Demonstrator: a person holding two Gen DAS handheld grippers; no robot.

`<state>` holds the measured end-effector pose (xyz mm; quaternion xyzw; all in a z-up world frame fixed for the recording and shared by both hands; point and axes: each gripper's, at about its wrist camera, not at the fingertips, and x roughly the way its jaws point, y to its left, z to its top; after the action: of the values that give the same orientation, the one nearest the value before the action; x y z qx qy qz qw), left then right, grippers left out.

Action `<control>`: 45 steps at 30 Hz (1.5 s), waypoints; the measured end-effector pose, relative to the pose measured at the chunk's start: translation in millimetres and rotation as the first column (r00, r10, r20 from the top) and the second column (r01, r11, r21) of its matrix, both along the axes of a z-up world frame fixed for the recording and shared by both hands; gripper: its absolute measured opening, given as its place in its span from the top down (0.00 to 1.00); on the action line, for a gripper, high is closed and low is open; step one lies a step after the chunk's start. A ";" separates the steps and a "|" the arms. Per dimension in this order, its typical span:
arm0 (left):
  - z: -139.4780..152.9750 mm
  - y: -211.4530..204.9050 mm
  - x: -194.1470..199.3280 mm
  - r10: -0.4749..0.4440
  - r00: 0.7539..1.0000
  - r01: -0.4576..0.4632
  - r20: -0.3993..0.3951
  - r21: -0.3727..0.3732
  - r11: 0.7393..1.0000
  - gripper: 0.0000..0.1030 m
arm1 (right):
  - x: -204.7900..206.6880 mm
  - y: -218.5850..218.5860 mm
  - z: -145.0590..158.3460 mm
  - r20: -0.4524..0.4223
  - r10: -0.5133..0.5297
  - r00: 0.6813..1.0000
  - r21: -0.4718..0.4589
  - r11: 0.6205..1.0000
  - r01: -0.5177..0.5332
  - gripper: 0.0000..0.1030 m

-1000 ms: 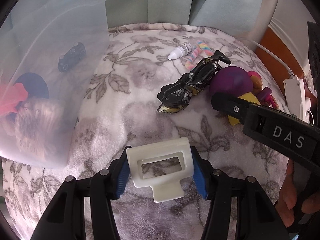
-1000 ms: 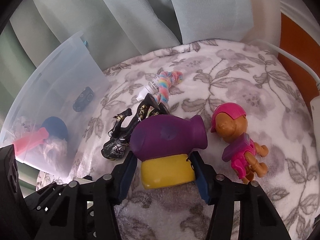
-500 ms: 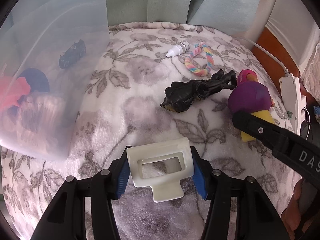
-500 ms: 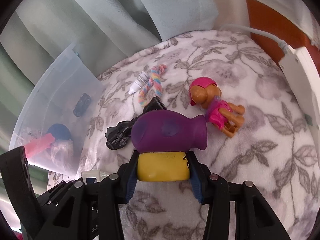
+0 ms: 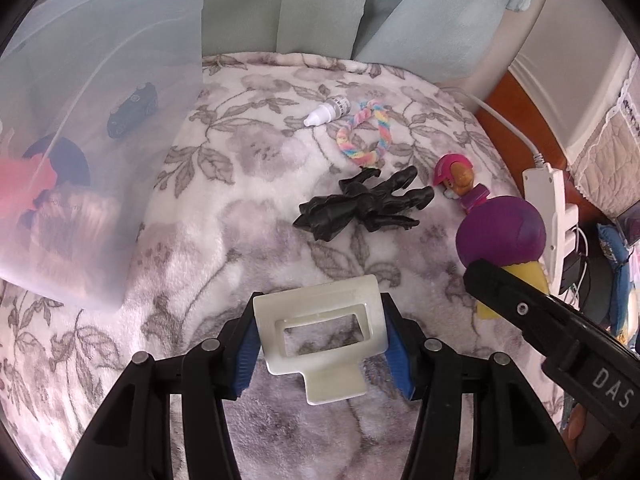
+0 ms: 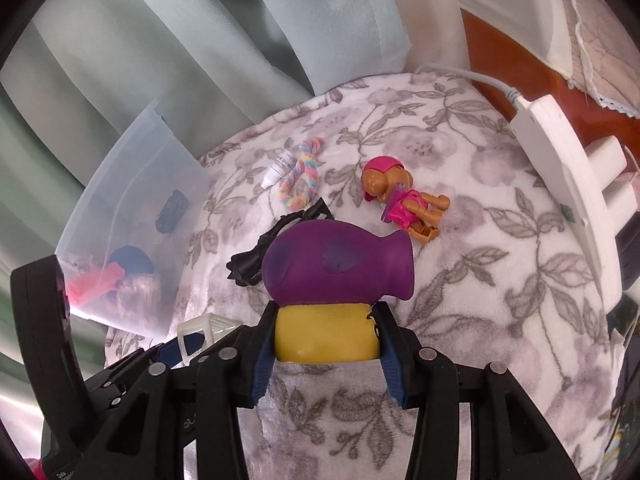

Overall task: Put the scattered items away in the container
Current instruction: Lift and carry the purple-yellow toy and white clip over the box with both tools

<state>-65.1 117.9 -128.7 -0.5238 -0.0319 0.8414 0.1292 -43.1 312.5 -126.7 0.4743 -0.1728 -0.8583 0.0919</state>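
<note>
Container (image 5: 100, 152) lies far left of both my tongs; my left gripper (image 5: 320, 340), clamping the white clip (image 5: 320, 320), is nearer than my right gripper (image 6: 326, 340), clamping the purple-and-yellow toy (image 6: 336, 264).

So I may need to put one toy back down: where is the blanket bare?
Bare: the stretch between the clear bin and black figure, and in front of the left gripper. Crowded: around the dropper bottle, rainbow rope, pup figure.
</note>
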 end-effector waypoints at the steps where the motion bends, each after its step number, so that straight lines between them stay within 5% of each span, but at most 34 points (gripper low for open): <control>1: 5.3 0.5 0.1 -0.010 1.000 0.010 -0.013 0.003 1.000 0.45 | -0.8 0.1 6.4 -0.018 -0.010 1.000 -0.005 1.000 0.010 0.52; 13: 64.5 -8.9 8.1 -0.046 0.986 0.056 -0.162 0.059 0.997 0.45 | 11.2 0.6 60.9 -0.132 -0.064 0.989 -0.042 0.997 0.059 0.52; 23: 123.4 -24.3 16.0 -0.056 0.951 0.098 -0.304 0.124 0.988 0.45 | 22.3 -5.7 116.3 -0.222 -0.092 0.971 -0.111 0.991 0.069 0.52; 45: 228.4 -94.6 26.0 0.122 0.811 0.021 -0.573 0.237 0.971 0.45 | 20.0 -74.5 232.6 -0.477 -0.014 0.879 -0.104 0.994 -0.041 0.52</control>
<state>-39.1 23.2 99.7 -0.2207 -0.1029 0.9548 0.1705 -23.0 238.0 105.9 0.2436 -0.1889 -0.9371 0.1638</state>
